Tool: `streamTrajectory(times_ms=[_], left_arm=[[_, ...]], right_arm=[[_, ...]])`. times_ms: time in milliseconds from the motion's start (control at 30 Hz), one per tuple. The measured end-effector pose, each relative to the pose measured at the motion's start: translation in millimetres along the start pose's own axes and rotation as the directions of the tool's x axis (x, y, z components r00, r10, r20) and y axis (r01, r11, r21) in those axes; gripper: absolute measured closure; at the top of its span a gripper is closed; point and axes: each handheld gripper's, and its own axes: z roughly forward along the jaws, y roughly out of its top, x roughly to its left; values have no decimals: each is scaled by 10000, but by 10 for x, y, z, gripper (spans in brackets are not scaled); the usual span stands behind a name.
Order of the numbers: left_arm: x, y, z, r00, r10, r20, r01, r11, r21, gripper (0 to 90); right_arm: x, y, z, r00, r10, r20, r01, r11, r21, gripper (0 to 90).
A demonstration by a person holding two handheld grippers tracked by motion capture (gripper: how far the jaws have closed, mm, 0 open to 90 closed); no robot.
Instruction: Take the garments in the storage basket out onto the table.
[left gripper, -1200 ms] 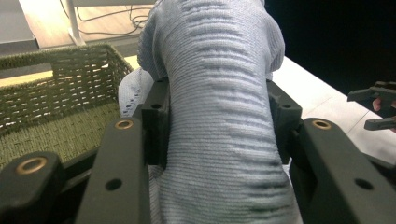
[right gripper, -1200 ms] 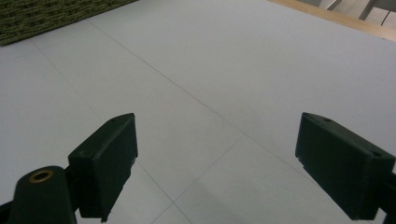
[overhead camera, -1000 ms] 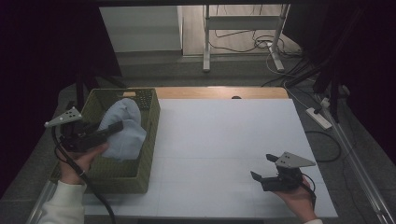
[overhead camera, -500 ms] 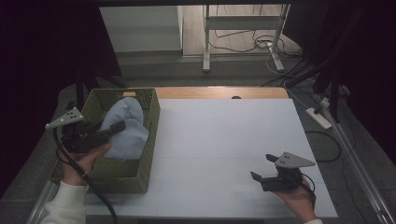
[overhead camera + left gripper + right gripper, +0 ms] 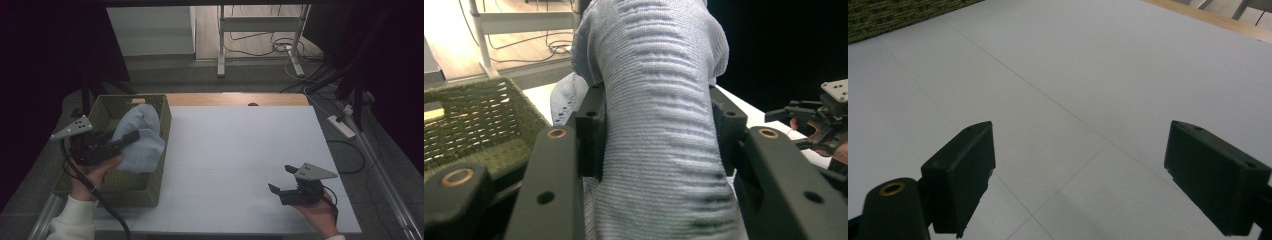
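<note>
Left hand: the left hand (image 5: 95, 170) comes in from the lower left of the high view, white sleeve (image 5: 70, 222) showing, wrist raised beside the green woven basket (image 5: 150, 187).
Left gripper: the left gripper (image 5: 127, 140) points level, across the basket toward the middle of the table (image 5: 240, 150), its grey plate on top.
Left fingers: closed partway, pressing on a thick fold of the light blue knitted cloth (image 5: 659, 125), which bulges up between them in the left gripper view.
Cloth: lifted above the basket's open top, its lower part hanging against the basket's right wall (image 5: 142, 142).
Right hand: the right hand (image 5: 317, 212) sits low at the table's near right corner, palm up under its tool.
Right gripper: the right gripper (image 5: 281, 180) aims left across the bare table, well apart from the basket.
Right fingers: spread wide (image 5: 960, 162), nothing between them.
</note>
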Motion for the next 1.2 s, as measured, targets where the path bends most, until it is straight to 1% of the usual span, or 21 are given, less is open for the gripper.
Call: streamTrajectory(times_ms=[233,400,533,633,1200], left_arm=[[-38,-4,39,10000,27,96,-27,10000,3,540],[-50,-9,59,9998,5,177,-5,10000,9,539],[-63,-6,64,9997,8,225,-8,10000,-22,539],[-71,-10,80,9993,-54,379,55,10000,-28,539],[-146,-15,184,9982,45,600,-50,10000,85,539]], right_arm=[[-4,2,-2,10000,-19,-43,20,10000,68,131],[-7,2,-9,10000,-3,83,3,10000,0,131],[-6,1,-11,10000,16,90,-16,10000,-13,132],[-5,1,-10,10000,16,89,-16,10000,-9,132],[-5,-1,-5,10000,-11,91,11,10000,37,132]])
